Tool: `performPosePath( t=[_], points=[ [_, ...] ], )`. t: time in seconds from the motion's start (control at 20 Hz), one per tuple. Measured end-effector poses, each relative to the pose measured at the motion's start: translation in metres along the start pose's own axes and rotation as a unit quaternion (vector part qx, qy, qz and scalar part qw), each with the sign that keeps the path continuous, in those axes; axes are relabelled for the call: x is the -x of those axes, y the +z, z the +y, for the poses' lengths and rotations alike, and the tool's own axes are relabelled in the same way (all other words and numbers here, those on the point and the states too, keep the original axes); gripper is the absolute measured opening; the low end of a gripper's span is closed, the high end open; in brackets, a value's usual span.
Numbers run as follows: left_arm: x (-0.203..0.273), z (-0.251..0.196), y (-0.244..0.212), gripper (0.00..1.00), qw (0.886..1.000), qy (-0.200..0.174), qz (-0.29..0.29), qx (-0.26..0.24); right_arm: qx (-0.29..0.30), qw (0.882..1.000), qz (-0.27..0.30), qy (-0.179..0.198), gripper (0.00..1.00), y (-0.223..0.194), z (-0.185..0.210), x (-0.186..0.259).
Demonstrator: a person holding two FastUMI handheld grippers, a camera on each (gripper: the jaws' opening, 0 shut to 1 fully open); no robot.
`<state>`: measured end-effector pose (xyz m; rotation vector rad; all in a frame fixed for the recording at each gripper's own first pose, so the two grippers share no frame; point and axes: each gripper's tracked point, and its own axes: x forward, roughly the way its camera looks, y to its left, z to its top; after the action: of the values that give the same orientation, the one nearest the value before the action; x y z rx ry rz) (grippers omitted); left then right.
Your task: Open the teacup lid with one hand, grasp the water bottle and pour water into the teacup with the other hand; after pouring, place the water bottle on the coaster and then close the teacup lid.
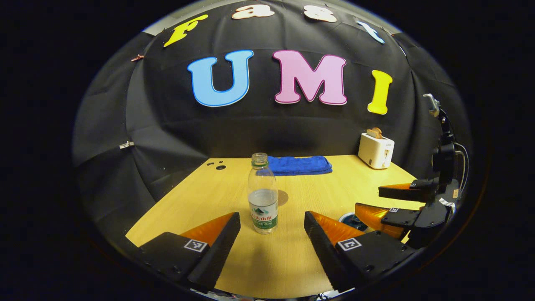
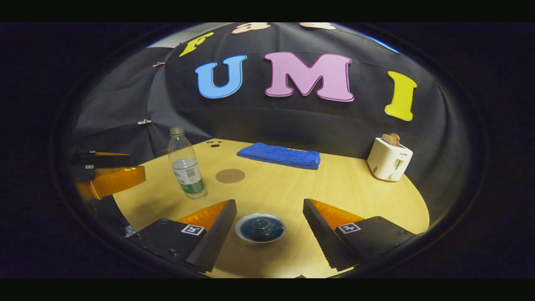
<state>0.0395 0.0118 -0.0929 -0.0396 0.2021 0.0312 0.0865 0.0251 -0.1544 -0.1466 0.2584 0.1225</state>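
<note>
The task is judged to be at its opening step: both approaches are lined up and nothing is grasped yet.

Nearest in the right gripper view, the right gripper (image 2: 267, 228) hovers with its fingers spread wide and empty. The teacup (image 2: 259, 228) stands between them with its blue lid (image 2: 260, 225) still seated. The next move calls for lowering and centring on the lid knob before closing.

In the left gripper view, the left gripper (image 1: 271, 234) is likewise wide open and holds nothing. The water bottle (image 1: 263, 193) stands upright, uncapped and part full, just ahead of the gap — a forward advance is needed before the fingers can close on its body.

Beyond the bottle lies the round brown coaster (image 2: 230, 175), with bare worktop (image 2: 334, 184) around it. Farther back, a folded blue towel (image 2: 279, 155) and a white toaster (image 2: 389, 161) sit near the rear edge — well apart from the working zone.
</note>
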Motion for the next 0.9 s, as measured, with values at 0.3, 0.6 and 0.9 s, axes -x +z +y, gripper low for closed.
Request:
performPosePath(
  t=[0.3,0.6,0.9],
  points=[
    [-0.006,0.01,-0.017,0.97,1.0,0.002,0.018,0.002,0.02,1.0,0.018,0.004,0.94,-0.026,0.007,-0.017],
    [-0.005,0.011,-0.022,0.97,1.0,-0.003,0.02,-0.004,0.013,0.999,0.037,0.012,0.72,-0.041,0.015,-0.025],
    [-0.002,0.008,-0.018,0.97,1.0,-0.002,0.014,-0.007,0.002,0.998,0.051,0.021,0.56,-0.044,0.015,-0.027]
  ],
)
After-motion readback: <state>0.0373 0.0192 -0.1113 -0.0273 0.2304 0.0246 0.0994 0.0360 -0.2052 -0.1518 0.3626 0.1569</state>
